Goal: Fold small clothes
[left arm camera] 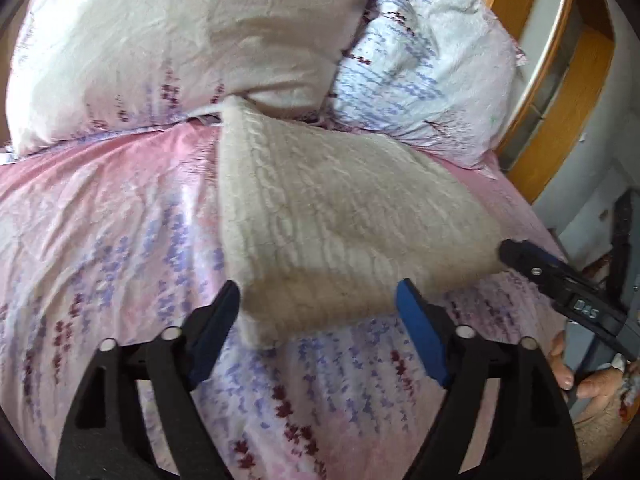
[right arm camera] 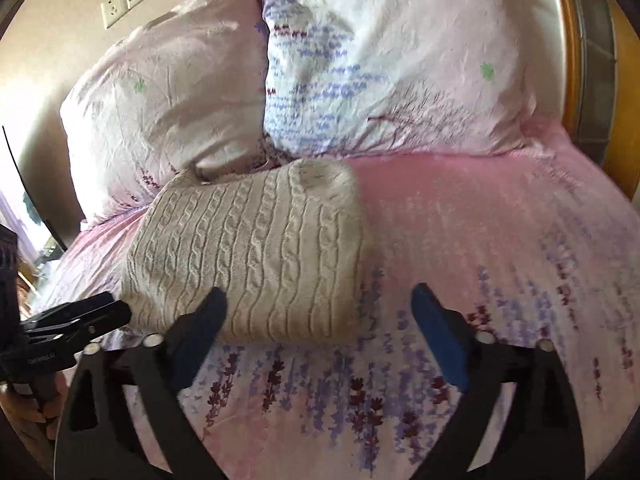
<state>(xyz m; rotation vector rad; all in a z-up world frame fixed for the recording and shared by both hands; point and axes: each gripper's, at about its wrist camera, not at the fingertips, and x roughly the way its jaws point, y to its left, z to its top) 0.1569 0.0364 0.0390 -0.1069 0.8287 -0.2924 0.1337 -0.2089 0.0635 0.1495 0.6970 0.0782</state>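
Pink sheets with purple and dark red flowers cover the bed (right arm camera: 500, 240), and two pillows (right arm camera: 392, 68) lean at its head end. A cream sweater (right arm camera: 256, 252) lies on the bed just in front of the pillows, near the middle, and its far edge touches the left pillow (left arm camera: 160, 48). It has a rope-like knit in rows and is already folded into a thick, puffy block with rounded corners. It looks soft and light, so it would bend and sag if lifted by one corner. It may also slide a little on the smooth sheet. A good place to hold it is the thick folded edge nearest the person, with one gripper at each near corner, so the layers stay together. The left gripper (left arm camera: 318, 300) hangs over the near edge of the sweater with its blue fingers (left arm camera: 420, 332) wide apart, holding nothing. The right gripper (right arm camera: 320, 312) is also spread wide and empty, with its left finger over the sweater's near edge and its right finger over bare sheet. The fold looks almost done; maybe only a pat or a tidy is left.
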